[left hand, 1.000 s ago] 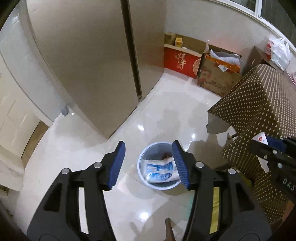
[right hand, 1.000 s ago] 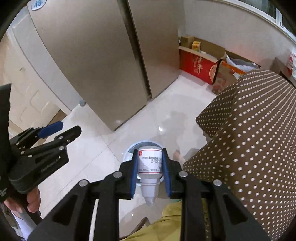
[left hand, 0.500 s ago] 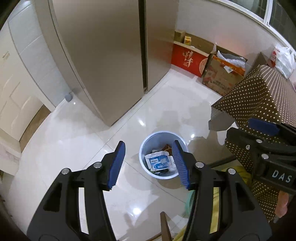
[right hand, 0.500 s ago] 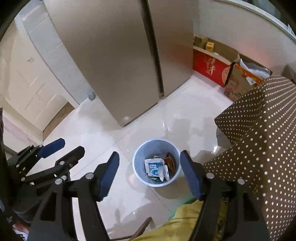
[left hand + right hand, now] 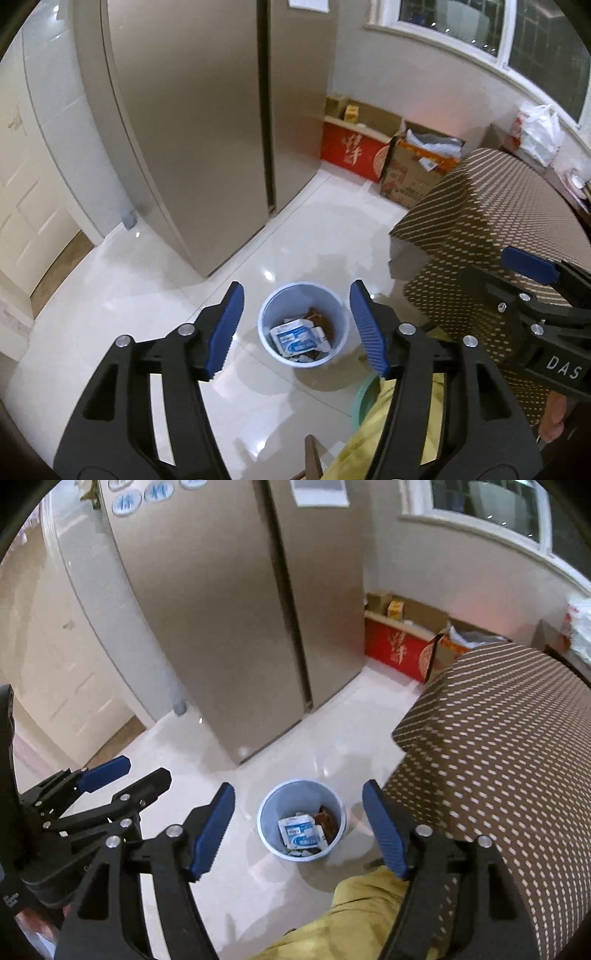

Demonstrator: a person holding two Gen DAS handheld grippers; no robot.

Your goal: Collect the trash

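Left wrist view: your left gripper (image 5: pixel 297 325) is spread wide with nothing between the blue pads (image 5: pixel 225 330). It is held high above the floor, and the light blue trash bin (image 5: pixel 303 360) shows in the gap between the fingers. The bin stands upright on the glossy white tile floor (image 5: pixel 147 295). Inside it lie a white-and-blue packet (image 5: pixel 295 336), flat near the middle, and a brown wrapper (image 5: pixel 325 323) against the far-right wall. A brown polka-dot tablecloth (image 5: pixel 480 221) hangs to the right of the bin, near it but apart. Your right gripper (image 5: pixel 535 295) enters at the right edge; from here you cannot tell its opening. A bronze refrigerator (image 5: pixel 203 129) stands behind the bin, with a red box (image 5: pixel 352 151) and a cardboard box (image 5: pixel 410 177) along the far wall.

Right wrist view: your right gripper (image 5: pixel 299 830) is also spread wide and empty. The trash bin (image 5: pixel 301 851) sits framed between the pads (image 5: pixel 212 829), with the packet (image 5: pixel 301 832) and brown wrapper (image 5: pixel 327 821) inside. The tablecloth (image 5: pixel 498 757) fills the right side. Your left gripper (image 5: pixel 122 775) shows at the left, fingers parted. Yellow fabric (image 5: pixel 351 915) fills the bottom centre.
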